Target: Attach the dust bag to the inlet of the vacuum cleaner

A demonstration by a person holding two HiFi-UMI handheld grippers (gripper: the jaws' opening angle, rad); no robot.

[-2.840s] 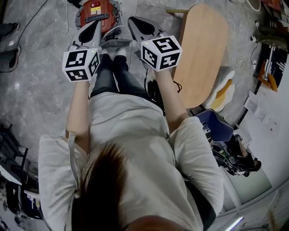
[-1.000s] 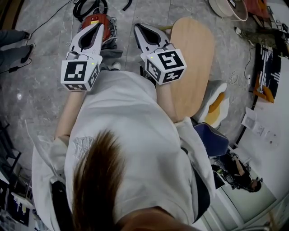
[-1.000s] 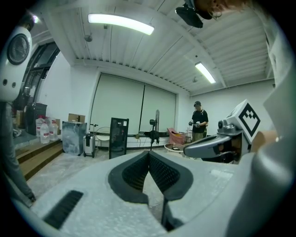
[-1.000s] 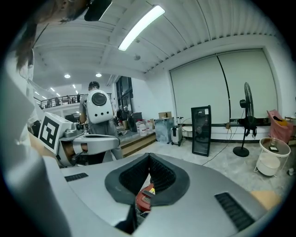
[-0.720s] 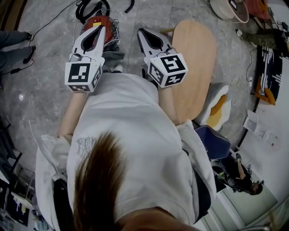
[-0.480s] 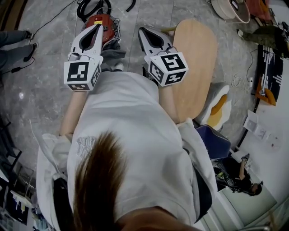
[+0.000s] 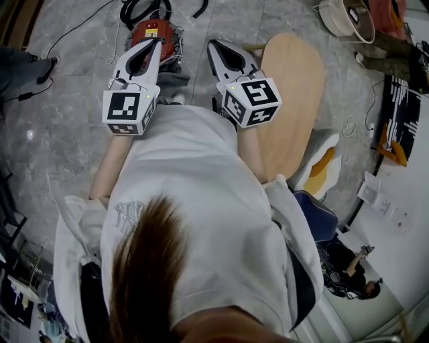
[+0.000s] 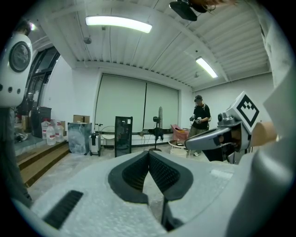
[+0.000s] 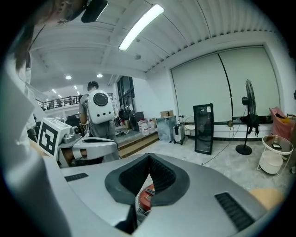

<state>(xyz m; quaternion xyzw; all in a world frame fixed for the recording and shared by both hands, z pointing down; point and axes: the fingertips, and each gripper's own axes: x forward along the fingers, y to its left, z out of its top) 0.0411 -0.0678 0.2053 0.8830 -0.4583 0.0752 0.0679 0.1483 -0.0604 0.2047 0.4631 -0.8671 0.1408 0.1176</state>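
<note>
You stand on a grey stone floor (image 7: 53, 127), and your white shirt (image 7: 194, 201) fills the middle of the head view. At your right is a pale wooden oval table (image 7: 295, 94), with a round pale tub (image 7: 345, 17) on the floor well beyond its far end.

The red vacuum cleaner (image 7: 155, 32) sits on the floor straight ahead of you, with its black hose (image 7: 137, 10) looped just behind it. A grey piece (image 7: 175, 77) lies against the cleaner's near side; you cannot tell from here whether it is the dust bag.

You hold both claws out in front of you, side by side and apart, each pointing slightly downward. The left claw (image 7: 155, 41) has its tip over the vacuum cleaner in the head view. Its own view shows the two ribbed pads (image 8: 162, 173) pressed together with nothing between them.

The right claw (image 7: 213, 44) points at bare floor between the cleaner and the table. Its jaws are also closed on nothing, and the red body of the cleaner shows through the gap below them.

Each claw carries its black and white marker cube (image 7: 127, 110) close to your wrist
</note>
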